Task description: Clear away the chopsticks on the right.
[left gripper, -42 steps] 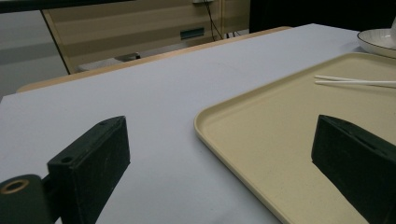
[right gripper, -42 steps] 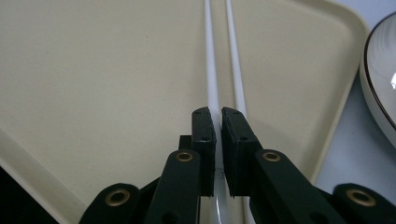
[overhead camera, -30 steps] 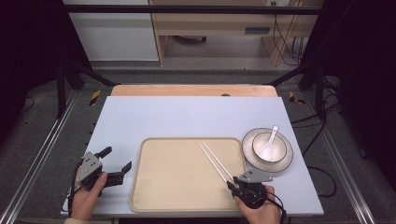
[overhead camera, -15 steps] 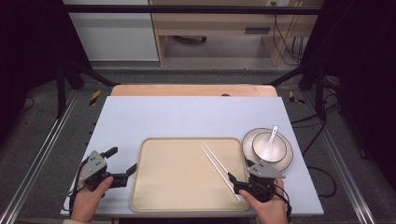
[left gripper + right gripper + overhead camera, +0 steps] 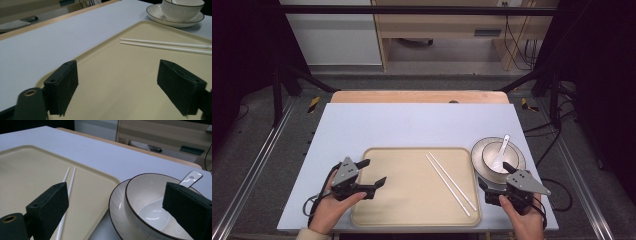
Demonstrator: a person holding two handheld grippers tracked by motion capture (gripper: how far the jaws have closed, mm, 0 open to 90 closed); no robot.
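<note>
- A pale blue worktop (image 5: 412,125) is shown bearing a beige tray (image 5: 407,200).
- Two chopsticks (image 5: 451,183) are seen in the tray; a spoon (image 5: 500,154) lies in the bowl (image 5: 498,159) on its plate (image 5: 478,167), beside the tray's right edge.
- The left claw (image 5: 373,173), jaws apart and just narrowed, is held empty over the tray's left edge.
- The right claw (image 5: 496,181), just opened wide, is held empty at the plate's near rim.

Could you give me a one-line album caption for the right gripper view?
Open hand-held gripper facing a white dark-rimmed ceramic bowl on its saucer, white chopsticks on the beige tray.

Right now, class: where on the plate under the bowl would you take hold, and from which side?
Grip the plate by its thin raised rim nearest the right claw, coming in low from the front. The bowl with the spoon covers its middle; the tray crowds its left edge.
</note>
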